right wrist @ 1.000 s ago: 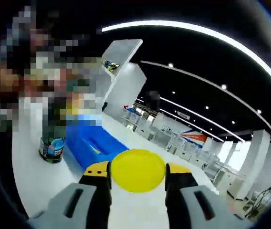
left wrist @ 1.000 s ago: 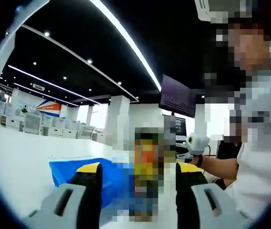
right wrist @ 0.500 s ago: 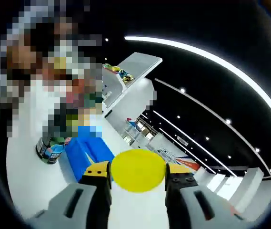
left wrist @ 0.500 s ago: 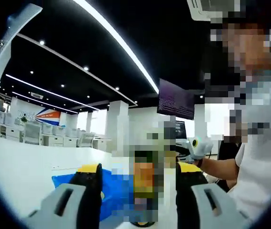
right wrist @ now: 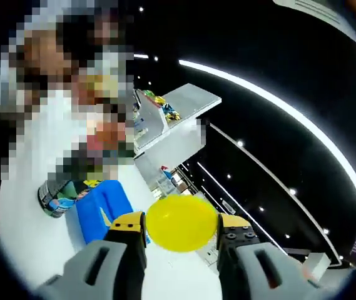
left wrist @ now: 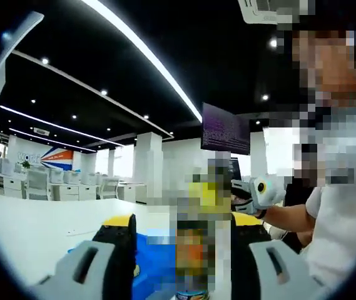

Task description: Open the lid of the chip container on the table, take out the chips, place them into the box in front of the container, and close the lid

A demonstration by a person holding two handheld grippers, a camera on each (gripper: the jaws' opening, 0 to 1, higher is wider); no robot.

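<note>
Chip container stands on the white table, seen at lower left in the right gripper view, just beside the blue box; its upper part is too blurred to read. In the left gripper view the chip container rises between the left gripper's jaws, blue box behind it low down; can't tell whether the jaws actually touch the can or just frame it. Right gripper is clamped on the yellow round lid, both yellow-tipped jaws pressed to its edges, lid held up off the table, well apart from the container. Right gripper also appears at right in the left gripper view, in a person's hand. Dark ceiling with strip lights overhead
</note>
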